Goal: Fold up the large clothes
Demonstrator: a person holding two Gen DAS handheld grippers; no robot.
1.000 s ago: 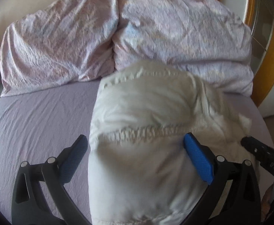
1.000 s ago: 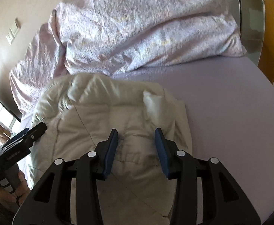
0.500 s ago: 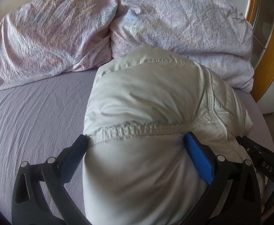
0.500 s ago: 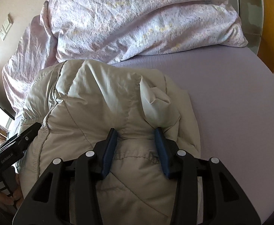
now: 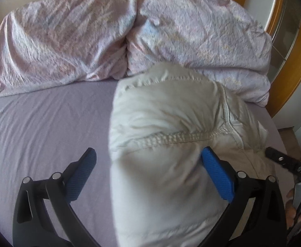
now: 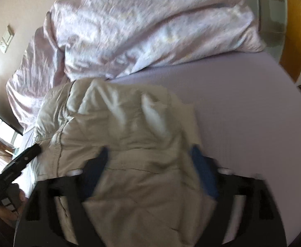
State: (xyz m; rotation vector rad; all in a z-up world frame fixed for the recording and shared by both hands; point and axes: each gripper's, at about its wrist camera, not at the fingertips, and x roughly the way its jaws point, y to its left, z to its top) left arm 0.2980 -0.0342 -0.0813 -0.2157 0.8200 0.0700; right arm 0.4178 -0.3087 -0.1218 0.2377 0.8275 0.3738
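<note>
— How did your right gripper (image 6: 148,154) stand?

— Its jaws had just been opening and stood wide apart, with the padded cream jacket (image 6: 129,144) bulging up between them. The picture was blurred, so whether the pads pressed on it I cannot tell.

— And your left gripper (image 5: 148,158)?

— Spread wide too. The right blue pad (image 5: 216,177) touched the jacket's side; the left pad (image 5: 82,175) stood clear of it, over the lilac sheet (image 5: 37,127).

— Where was the jacket?

— Bunched in one heap on the bed, its far edge against the bedding.

— Count things for me.

— One jacket, two grippers, two crumpled pink pillows (image 5: 63,41) side by side beyond.
</note>
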